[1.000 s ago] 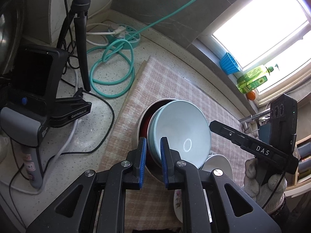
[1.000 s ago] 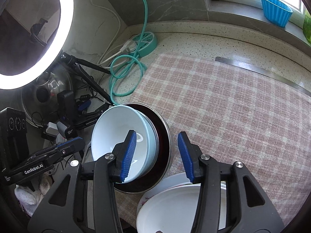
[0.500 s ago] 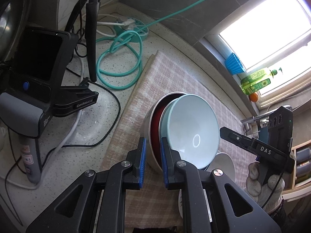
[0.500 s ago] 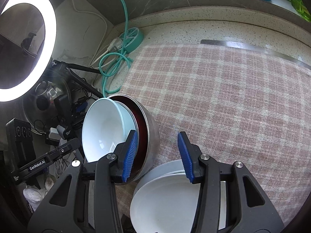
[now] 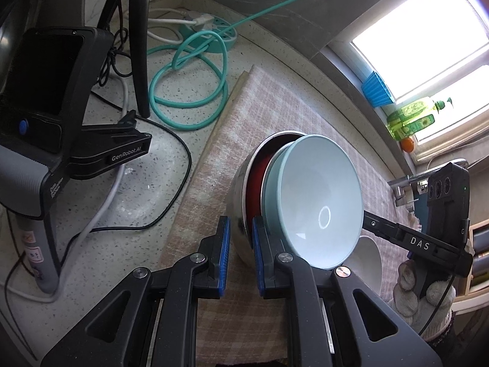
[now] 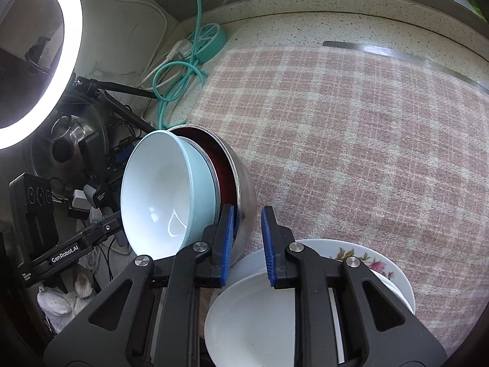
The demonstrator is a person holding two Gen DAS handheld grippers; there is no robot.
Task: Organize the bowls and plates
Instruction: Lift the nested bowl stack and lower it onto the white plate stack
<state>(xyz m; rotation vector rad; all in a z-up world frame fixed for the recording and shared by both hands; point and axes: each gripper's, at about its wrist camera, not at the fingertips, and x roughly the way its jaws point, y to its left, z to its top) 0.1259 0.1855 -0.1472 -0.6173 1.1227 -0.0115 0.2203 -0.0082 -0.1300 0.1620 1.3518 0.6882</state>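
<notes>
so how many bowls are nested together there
3: a pale blue bowl sits inside a red one, inside the steel bowl, all tilted over the checked cloth. More could be hidden between.

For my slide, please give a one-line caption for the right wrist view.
Right gripper closing on the steel bowl's rim, light blue bowl nested inside, above white plates on a checked cloth.

Your left wrist view is backlit: the window is blown out to white, detail lost there. Daylight falls across the checked cloth. The ring light flares in your right wrist view and reflects as a small ring inside the pale blue bowl. Both views sharp at centre; fisheye bending and dark vignetting at edges. Shadows soft.
</notes>
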